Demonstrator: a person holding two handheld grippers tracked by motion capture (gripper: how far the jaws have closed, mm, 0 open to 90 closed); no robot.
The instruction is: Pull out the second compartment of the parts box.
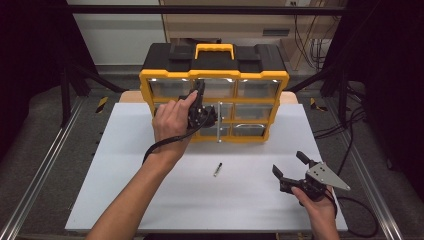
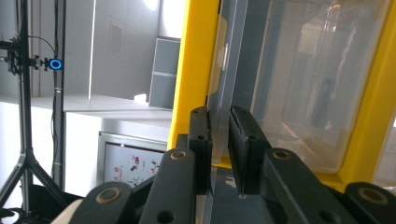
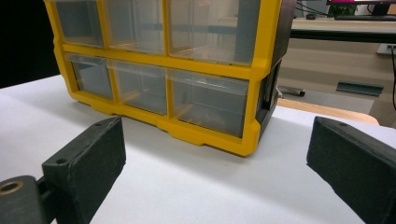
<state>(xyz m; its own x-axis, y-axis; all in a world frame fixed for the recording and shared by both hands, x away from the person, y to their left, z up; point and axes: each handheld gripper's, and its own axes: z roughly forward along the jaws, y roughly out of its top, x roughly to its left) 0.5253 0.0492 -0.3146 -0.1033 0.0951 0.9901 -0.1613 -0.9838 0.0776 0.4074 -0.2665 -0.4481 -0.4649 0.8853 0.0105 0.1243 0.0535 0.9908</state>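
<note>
The left gripper [image 2: 219, 154] pinches the clear plastic drawer lip [image 2: 219, 93] of the yellow-framed organiser [image 1: 215, 80]. The right gripper [image 1: 291, 166], well apart from it, stands wide open.

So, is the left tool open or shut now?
Shut. In the left gripper view, the left tool has its two black jaws pressed on the thin clear edge of a drawer in the yellow organizer.
</note>
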